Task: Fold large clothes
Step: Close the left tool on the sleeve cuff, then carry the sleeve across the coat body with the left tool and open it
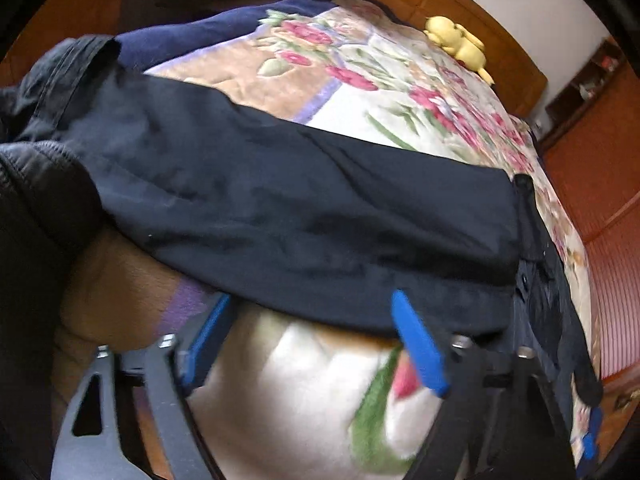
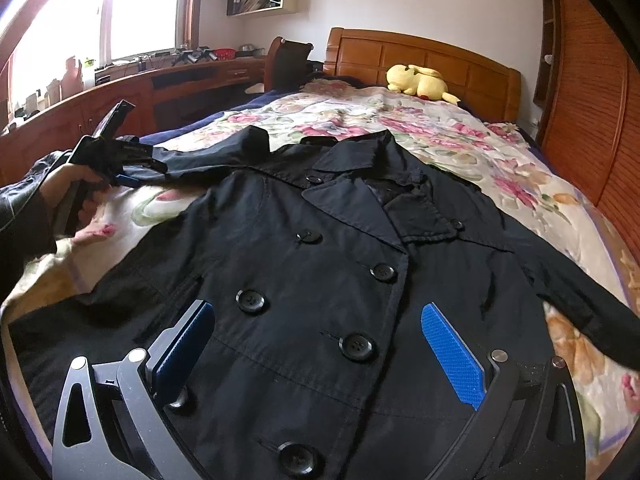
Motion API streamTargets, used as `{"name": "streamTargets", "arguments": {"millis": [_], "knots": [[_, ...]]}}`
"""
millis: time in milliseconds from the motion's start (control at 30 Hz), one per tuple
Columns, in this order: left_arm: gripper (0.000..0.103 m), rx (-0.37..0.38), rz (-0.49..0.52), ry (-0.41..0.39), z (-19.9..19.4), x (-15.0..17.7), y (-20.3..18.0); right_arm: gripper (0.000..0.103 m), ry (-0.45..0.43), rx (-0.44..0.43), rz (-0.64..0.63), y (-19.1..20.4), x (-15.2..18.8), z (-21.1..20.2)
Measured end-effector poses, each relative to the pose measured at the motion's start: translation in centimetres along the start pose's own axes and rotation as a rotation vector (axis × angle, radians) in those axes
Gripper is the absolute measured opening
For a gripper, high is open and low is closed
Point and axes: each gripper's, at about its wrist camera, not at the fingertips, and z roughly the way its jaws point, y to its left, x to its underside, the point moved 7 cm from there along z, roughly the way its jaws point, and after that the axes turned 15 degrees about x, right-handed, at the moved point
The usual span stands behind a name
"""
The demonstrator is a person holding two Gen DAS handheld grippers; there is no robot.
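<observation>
Fingers (image 1: 418, 344) of the left gripper (image 1: 308, 340) are spread at the edge of the sleeve (image 1: 304, 208), nothing pinched, so the soft, light coat (image 2: 340, 280) is best taken by that sleeve.

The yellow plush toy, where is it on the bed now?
In the right wrist view the plush toy lies at the far end of the bed, against the wooden headboard, beyond the black coat.

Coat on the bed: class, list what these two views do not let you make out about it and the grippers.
- Coat hem: cut off by the bottom edge of the right wrist view.
- Left gripper: motion blur in its own view, and too small in the right wrist view, to tell whether its pads touch the sleeve.
- Sleeve cuff: blurred at the left wrist view's rim.
- Right gripper: whether its open jaws touch the cloth is unclear.
</observation>
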Motion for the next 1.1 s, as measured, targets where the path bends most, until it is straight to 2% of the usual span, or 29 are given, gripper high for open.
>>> {"name": "streamTargets", "arguments": {"millis": [67,133,200,300,400,500,667,733,867,900,933,1000,1100], "knots": [[0.054,-0.003,-0.014,-0.008,0.0,-0.3,0.4,0.103,0.006,-0.009,0.016,-0.4,0.0,-0.2],[0.029,-0.003,-0.021,-0.021,-0.1,-0.6,0.7,0.103,0.007,-0.015,0.033,-0.8,0.1,-0.5],[0.013,0.024,-0.018,-0.029,-0.1,-0.9,0.6,0.103,0.000,-0.011,0.039,-1.0,0.0,-0.9],[0.003,0.009,0.041,-0.032,-0.4,-1.3,-0.8,0.103,-0.011,0.000,0.033,-1.1,0.1,-1.6],[0.002,0.057,0.101,-0.051,-1.4,-1.7,-4.1,0.103,-0.018,0.012,0.033,-1.3,0.6,-2.1],[0.002,0.044,0.243,-0.063,-2.6,-1.6,-8.9,0.103,-0.015,0.022,0.046,-1.8,1.1,-2.6],[0.002,0.062,0.431,-0.024,-4.1,0.9,-16.5,0.103,-0.007,0.034,0.081,-2.8,1.9,-4.2],[0.002,0.059,0.468,0.006,-4.4,2.4,-18.6,0.103,-0.006,0.040,0.094,-3.3,2.2,-4.9],[0.003,0.026,0.548,0.055,-5.1,5.0,-20.7,0.103,0.000,0.048,0.106,-4.1,3.1,-6.2],[0.006,0.014,0.566,0.058,-5.3,5.5,-20.9,0.103,0.004,0.050,0.106,-4.2,3.3,-6.5],[0.014,-0.005,0.584,0.064,-5.7,6.1,-21.1,0.103,0.006,0.051,0.107,-4.3,3.4,-6.7],[0.022,-0.004,0.617,0.075,-6.6,7.6,-21.2,0.103,0.008,0.048,0.113,-4.5,3.4,-7.3],[0.024,-0.009,0.656,0.092,-7.7,9.9,-21.0,0.103,-0.002,0.039,0.123,-4.8,3.1,-8.2]]}}
